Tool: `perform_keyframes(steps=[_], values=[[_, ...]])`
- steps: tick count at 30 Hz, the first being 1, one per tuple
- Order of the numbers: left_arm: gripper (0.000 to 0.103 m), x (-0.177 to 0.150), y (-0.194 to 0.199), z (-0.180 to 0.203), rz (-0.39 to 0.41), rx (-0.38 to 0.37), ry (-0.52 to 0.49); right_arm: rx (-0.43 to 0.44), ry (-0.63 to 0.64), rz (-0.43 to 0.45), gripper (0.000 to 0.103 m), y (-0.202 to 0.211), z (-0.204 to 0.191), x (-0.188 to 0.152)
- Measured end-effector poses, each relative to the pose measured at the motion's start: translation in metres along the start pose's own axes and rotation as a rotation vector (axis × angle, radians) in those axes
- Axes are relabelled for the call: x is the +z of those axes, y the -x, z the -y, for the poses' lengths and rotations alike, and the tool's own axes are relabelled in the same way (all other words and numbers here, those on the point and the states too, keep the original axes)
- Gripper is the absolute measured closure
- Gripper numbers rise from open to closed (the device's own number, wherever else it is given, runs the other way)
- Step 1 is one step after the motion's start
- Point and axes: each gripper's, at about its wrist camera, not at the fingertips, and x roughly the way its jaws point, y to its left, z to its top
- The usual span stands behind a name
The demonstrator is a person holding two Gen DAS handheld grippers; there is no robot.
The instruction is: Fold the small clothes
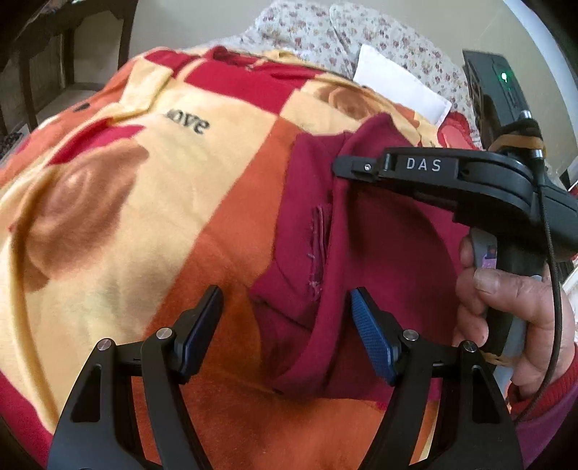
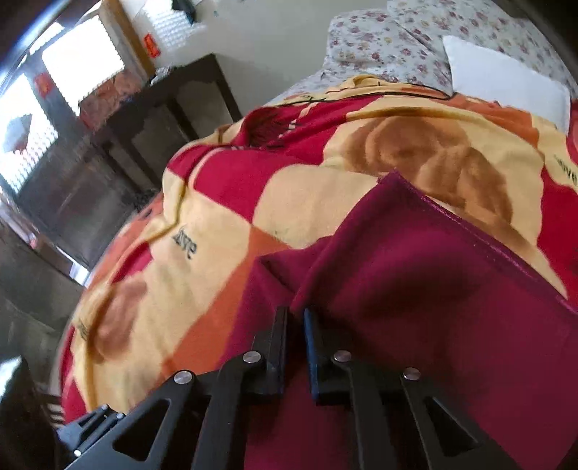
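A small dark red garment (image 1: 365, 260) lies on a bed blanket; it also fills the lower right of the right wrist view (image 2: 433, 289). My left gripper (image 1: 289, 300) is open and empty, fingers wide, hovering over the garment's left folded edge. My right gripper (image 2: 295, 318) is shut on the garment's edge and lifts a fold of it; in the left wrist view it (image 1: 341, 166) comes in from the right, held by a hand (image 1: 505, 311).
A red, orange and yellow bear-print blanket (image 1: 144, 202) covers the bed. A floral pillow (image 1: 325, 32) and a white folded cloth (image 1: 397, 83) lie at the head. A dark wooden table (image 2: 162, 119) stands beside the bed.
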Motion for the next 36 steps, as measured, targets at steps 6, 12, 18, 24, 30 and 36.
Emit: perform_keyframes(steps=[6,12,18,24,30,36], values=[[0.030,-0.001,0.003,-0.007,0.001,-0.001,0.028,0.029,-0.009,-0.006,0.097,-0.007,-0.008,0.002],[0.030,-0.003,0.005,-0.002,0.002,0.007,0.029,0.097,-0.065,-0.004,0.097,-0.008,0.007,-0.002],[0.030,-0.004,0.006,0.007,0.003,0.009,0.017,0.167,-0.030,0.020,0.056,0.030,0.010,-0.023],[0.030,-0.010,0.006,0.014,-0.010,0.014,0.007,0.106,0.014,0.066,0.056,0.052,0.005,-0.047],[0.030,-0.018,0.010,0.011,-0.015,0.018,0.013,0.050,-0.018,0.033,0.056,0.036,0.012,-0.054],[0.030,-0.020,0.016,-0.001,-0.008,-0.001,0.060,0.017,-0.023,0.009,0.056,0.027,0.009,-0.054]])
